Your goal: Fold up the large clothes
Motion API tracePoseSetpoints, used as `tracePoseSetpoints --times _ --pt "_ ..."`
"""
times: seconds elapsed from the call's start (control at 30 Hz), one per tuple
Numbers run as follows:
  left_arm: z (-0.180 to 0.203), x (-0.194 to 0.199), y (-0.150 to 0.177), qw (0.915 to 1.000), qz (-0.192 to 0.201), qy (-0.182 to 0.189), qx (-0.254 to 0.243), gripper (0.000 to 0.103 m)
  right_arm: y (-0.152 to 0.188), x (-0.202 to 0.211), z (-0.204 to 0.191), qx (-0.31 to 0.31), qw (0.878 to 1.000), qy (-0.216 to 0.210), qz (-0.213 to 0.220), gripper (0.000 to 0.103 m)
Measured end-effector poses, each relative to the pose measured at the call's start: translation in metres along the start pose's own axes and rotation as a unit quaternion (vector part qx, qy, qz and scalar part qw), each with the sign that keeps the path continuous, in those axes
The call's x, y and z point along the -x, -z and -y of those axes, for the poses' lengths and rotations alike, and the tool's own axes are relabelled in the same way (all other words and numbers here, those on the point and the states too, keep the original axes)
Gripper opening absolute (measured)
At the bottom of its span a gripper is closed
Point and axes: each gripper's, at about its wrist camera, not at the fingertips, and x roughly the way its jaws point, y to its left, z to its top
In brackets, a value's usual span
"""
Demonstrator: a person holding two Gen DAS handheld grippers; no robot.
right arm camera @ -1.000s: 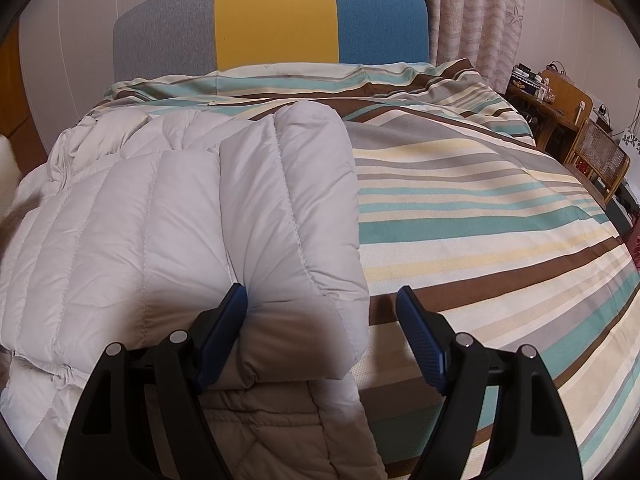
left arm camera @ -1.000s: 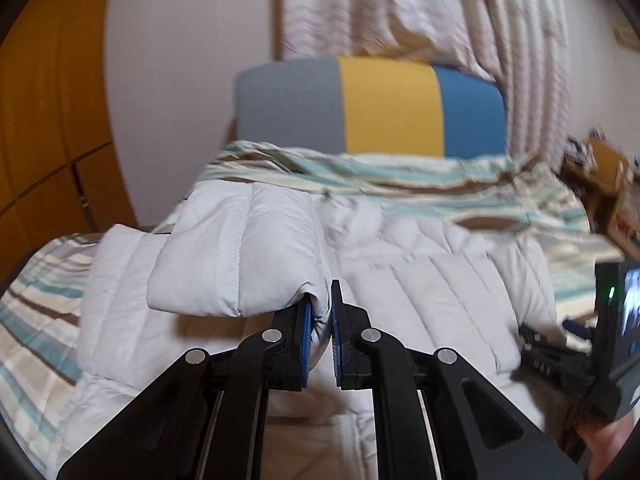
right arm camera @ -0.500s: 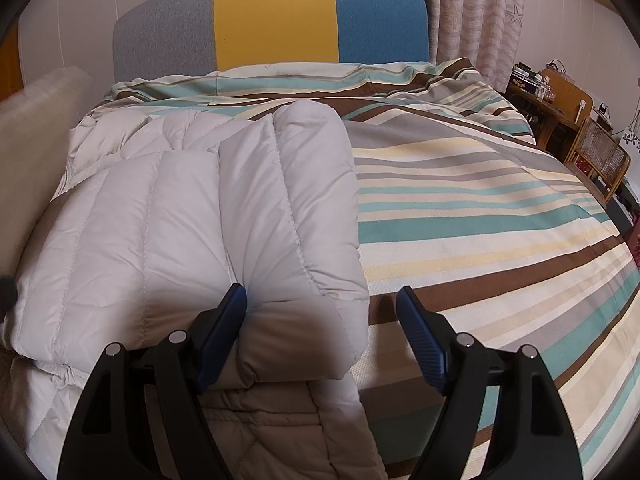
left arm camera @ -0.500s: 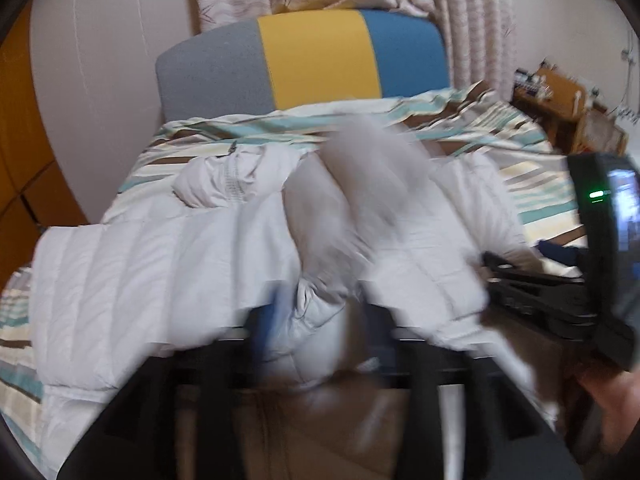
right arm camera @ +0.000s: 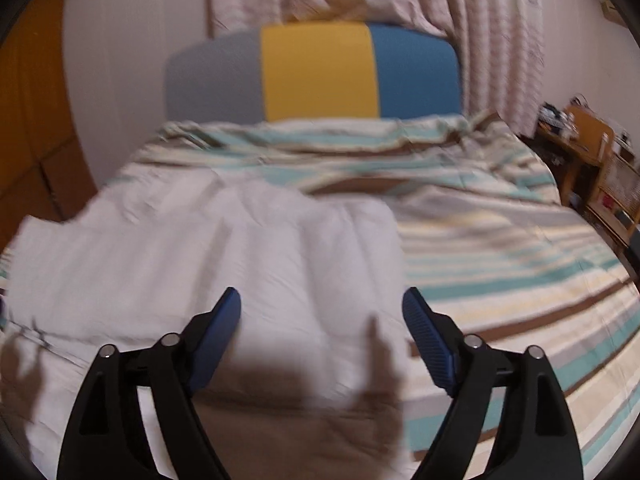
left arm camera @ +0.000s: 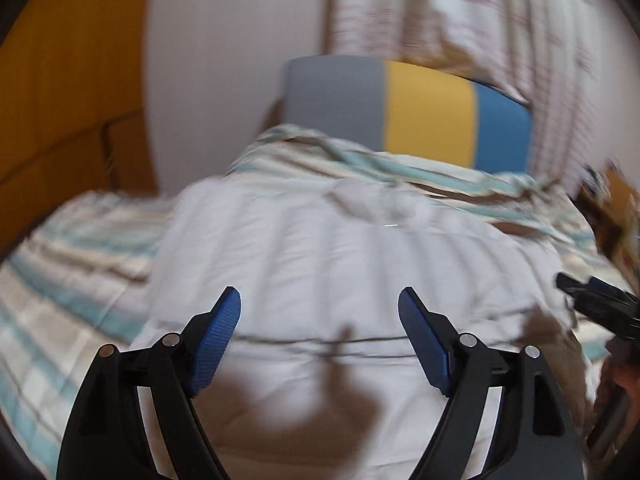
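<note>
Left wrist view: the left hand-held gripper (left arm camera: pixel 320 312) stands released, its jaws having just opened, nothing between them. The white quilted down jacket (left arm camera: pixel 340 264) lies directly ahead and below on the striped bed cover (left arm camera: pixel 72 256), its long axis running toward the headboard. The right hand-held gripper (right arm camera: pixel 322 312), jaws likewise just widened and empty, hangs over the jacket's right edge.

A bed with a striped cover (right arm camera: pixel 500 248) in teal, brown, cream and grey fills the room. At its far end stands a headboard (right arm camera: pixel 316 72) in three panels: grey, yellow, blue. Behind it hang pale patterned curtains (right arm camera: pixel 500 40) against a white wall (left arm camera: pixel 232 60). Orange-brown wooden doors (left arm camera: pixel 68 92) line the left side. At the right stands cluttered wooden furniture (right arm camera: pixel 588 148).
</note>
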Motion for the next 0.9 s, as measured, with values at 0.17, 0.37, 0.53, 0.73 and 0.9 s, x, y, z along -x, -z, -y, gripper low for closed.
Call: tracePoseSetpoints --times 0.17,0.37,0.53,0.73,0.9 --pt "-0.029 -0.018 0.011 0.9968 -0.048 -0.011 0.063 0.08 -0.019 -0.015 -0.054 0.045 0.998 -0.03 -0.011 0.086" --pt "-0.035 -0.027 0.018 0.9952 -0.07 -0.006 0.069 0.08 -0.001 -0.079 -0.064 0.069 0.994 0.049 -0.072 0.085" --pt "-0.044 -0.026 0.021 0.9924 -0.08 -0.002 0.094 0.08 0.012 -0.087 -0.052 0.047 0.995 0.043 -0.071 0.087" --pt "-0.03 -0.032 -0.026 0.9963 -0.044 0.001 0.074 0.08 0.015 -0.087 -0.054 0.055 0.995 0.048 -0.065 0.087" --pt "-0.028 -0.066 -0.062 0.9974 -0.04 -0.025 0.055 0.08 0.015 -0.086 -0.054 0.056 0.995 0.049 -0.064 0.088"
